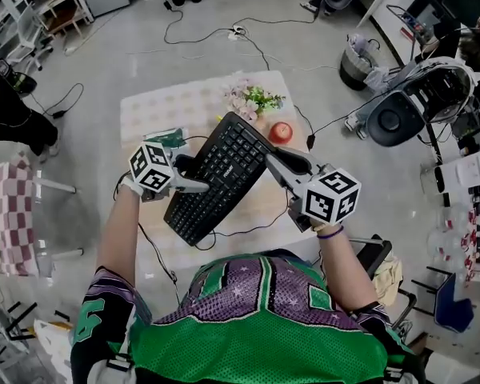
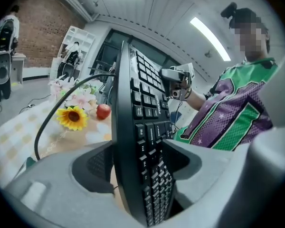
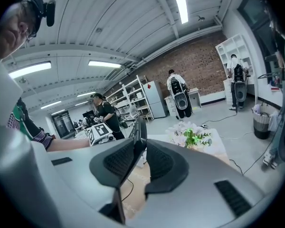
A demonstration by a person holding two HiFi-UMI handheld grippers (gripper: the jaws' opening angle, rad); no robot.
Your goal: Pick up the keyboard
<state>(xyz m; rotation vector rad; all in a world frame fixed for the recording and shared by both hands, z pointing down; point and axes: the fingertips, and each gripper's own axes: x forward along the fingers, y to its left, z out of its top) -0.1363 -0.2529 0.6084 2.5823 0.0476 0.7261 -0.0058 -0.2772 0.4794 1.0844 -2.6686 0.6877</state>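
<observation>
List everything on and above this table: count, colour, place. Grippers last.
keyboard: one, black, held tilted above the table
cable: one, black, trailing beneath the keyboard
flowers: one bunch, pink and white with green leaves, table's far side
sunflower: one, yellow, by the flowers
apple: one, red, beside the flowers
table: one, pale checked top
left gripper: one, grey, jaws apart around the keyboard
right gripper: one, grey, clamped on the keyboard's edge
</observation>
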